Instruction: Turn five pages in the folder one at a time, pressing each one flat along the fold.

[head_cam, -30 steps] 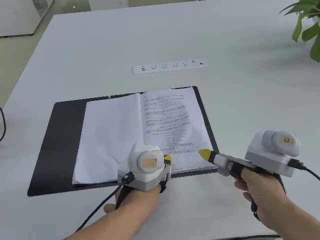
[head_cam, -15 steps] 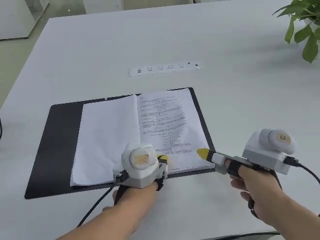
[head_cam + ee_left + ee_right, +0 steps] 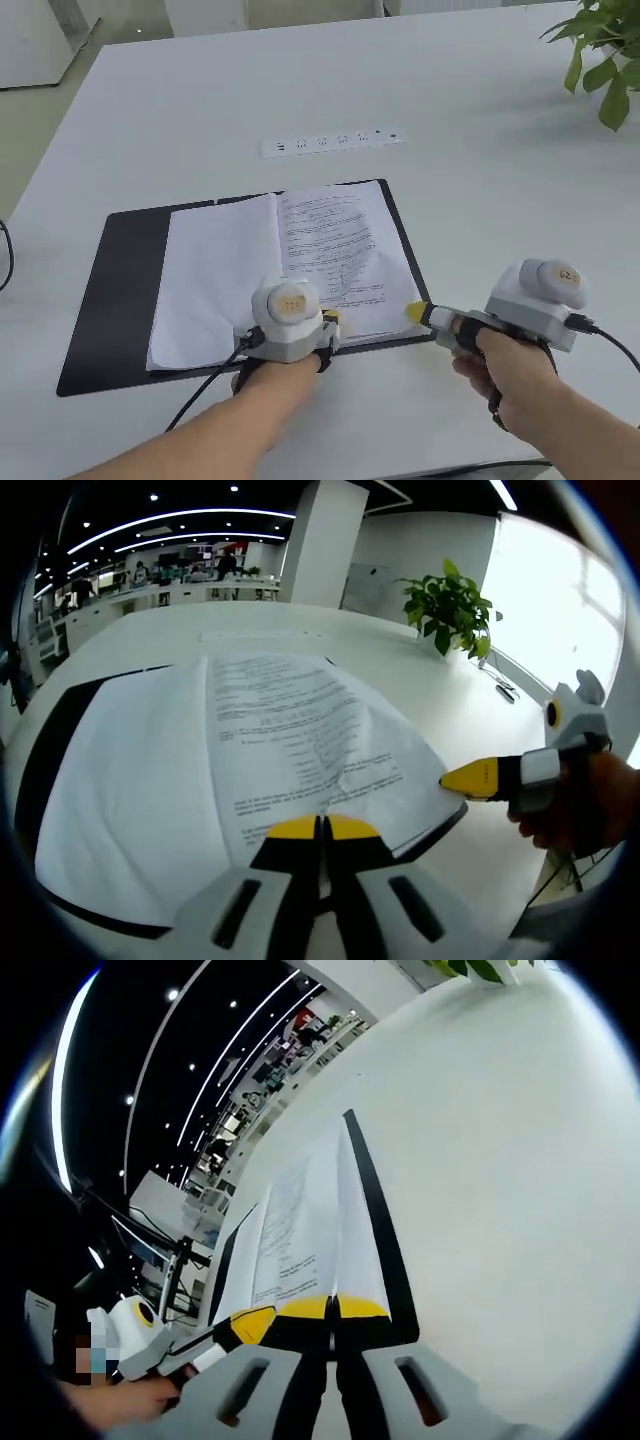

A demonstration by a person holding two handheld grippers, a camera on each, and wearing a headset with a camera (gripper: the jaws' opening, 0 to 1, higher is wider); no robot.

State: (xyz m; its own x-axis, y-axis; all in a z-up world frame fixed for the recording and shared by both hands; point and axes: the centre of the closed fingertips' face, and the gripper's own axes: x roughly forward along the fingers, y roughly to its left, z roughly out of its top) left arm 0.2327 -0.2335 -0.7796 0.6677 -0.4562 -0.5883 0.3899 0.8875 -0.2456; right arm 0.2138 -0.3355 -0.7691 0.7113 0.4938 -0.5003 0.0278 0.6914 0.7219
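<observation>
Folder (image 3: 120, 300) lies open on the white table (image 3: 480, 150), with the printed page (image 3: 340, 250) on its right side. My left gripper (image 3: 333, 318), jaws together and empty, sits at the lower edge near the fold. My right gripper (image 3: 413, 312), jaws also together, is at that page's lower right corner. I judge a turn is about to begin. Next I need to part the right jaws and pinch a single sheet.

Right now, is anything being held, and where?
Cannot tell. The left hand-held gripper is shut at the printed page, bottom edge; the right hand-held gripper at its corner.
</observation>
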